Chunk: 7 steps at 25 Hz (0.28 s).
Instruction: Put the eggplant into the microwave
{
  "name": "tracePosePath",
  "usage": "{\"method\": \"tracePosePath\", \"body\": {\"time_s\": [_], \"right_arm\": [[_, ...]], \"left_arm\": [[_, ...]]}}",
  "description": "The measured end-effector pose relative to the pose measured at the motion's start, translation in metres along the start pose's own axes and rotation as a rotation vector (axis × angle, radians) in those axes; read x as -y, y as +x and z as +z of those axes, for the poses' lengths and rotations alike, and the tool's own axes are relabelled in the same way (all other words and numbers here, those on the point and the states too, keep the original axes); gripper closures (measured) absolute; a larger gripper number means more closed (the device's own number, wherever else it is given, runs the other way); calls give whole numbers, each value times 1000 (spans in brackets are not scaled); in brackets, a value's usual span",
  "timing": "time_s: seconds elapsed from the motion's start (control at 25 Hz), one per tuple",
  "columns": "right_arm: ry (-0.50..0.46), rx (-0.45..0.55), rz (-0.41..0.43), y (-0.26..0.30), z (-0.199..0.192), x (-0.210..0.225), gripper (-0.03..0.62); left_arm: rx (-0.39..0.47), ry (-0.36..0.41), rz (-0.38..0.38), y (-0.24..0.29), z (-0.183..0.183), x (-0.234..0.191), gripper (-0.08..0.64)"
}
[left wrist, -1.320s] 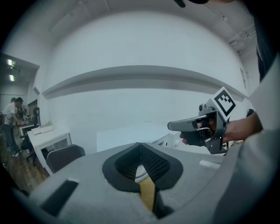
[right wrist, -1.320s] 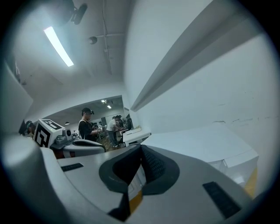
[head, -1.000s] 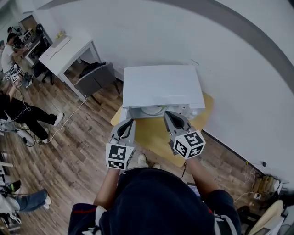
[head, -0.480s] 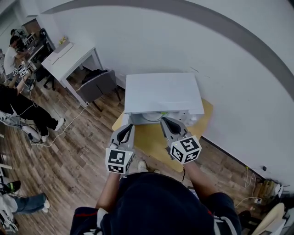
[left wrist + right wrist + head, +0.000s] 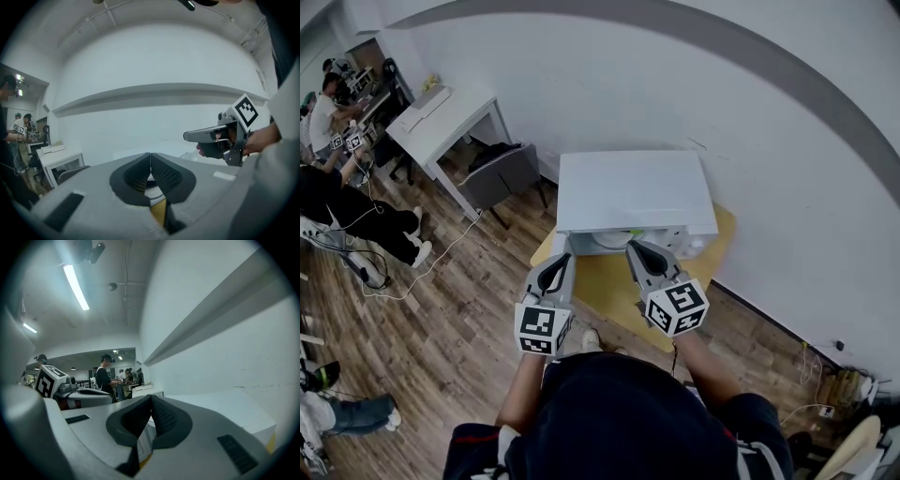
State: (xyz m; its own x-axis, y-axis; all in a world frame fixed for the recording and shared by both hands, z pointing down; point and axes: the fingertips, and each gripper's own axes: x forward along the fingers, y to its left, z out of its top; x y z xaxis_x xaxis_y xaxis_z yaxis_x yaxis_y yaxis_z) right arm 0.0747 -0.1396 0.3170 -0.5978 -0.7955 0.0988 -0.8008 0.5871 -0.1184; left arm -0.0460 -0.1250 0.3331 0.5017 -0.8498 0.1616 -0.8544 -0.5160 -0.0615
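A white microwave (image 5: 636, 190) stands on a small yellow table (image 5: 602, 281) against the wall. A pale round plate (image 5: 609, 238) shows in its front. No eggplant is visible in any view. My left gripper (image 5: 563, 253) is held in front of the microwave's left corner, jaws shut and empty (image 5: 150, 154). Just before the middle of the microwave's front, my right gripper (image 5: 630, 247) is also shut with nothing in it (image 5: 151, 397). Each gripper view shows the other gripper beside it: the right gripper (image 5: 220, 138) and the left gripper (image 5: 79, 394).
A white desk (image 5: 441, 111) and a grey chair (image 5: 499, 167) stand to the left along the wall. Seated people (image 5: 337, 216) and cables (image 5: 431, 258) are on the wooden floor at far left. More cables lie by the wall at lower right (image 5: 820, 375).
Both grippers have edged slightly closer to the microwave's front and stay shut. The head view has shifted a little.
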Motion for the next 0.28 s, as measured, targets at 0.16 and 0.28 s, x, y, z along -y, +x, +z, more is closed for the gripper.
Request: {"method": "tracePosePath", "body": {"time_s": [0.16,0.28], "right_arm": [[-2,2,4,5,1,0,580],[-1,0,6,11,1,0,580]], "left_arm": [[2,4,0,2,1,-4,543],[-1,11,-2,6,-1,-9,543]]}}
